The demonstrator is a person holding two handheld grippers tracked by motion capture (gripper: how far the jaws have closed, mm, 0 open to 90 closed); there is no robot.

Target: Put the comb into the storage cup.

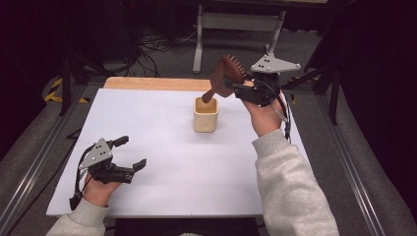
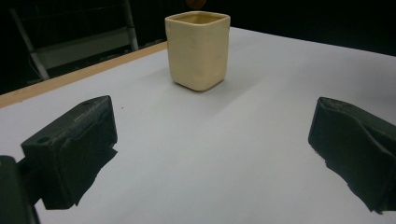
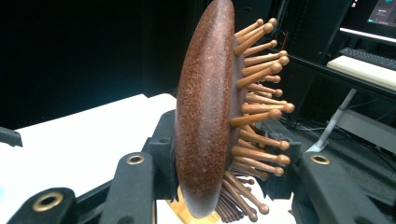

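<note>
A brown wooden hairbrush [image 1: 223,78] with peg bristles hangs tilted above the table, its handle end dipping into the mouth of a cream square cup [image 1: 205,115]. My right gripper [image 1: 237,84] is shut on the brush head. In the right gripper view the brush head [image 3: 205,121] stands upright between the jaws of the right gripper [image 3: 224,186], bristles pointing right. My left gripper [image 1: 133,151] rests open near the table's front left with nothing in it. Seen from the left gripper [image 2: 210,154], the cup [image 2: 198,51] stands farther ahead, with the handle tip [image 2: 195,3] just above its rim.
The white tabletop [image 1: 147,128] has a wooden strip [image 1: 152,83] along its far edge. A white metal stand [image 1: 236,22] and cables lie on the floor behind. Metal rails run along both sides of the table.
</note>
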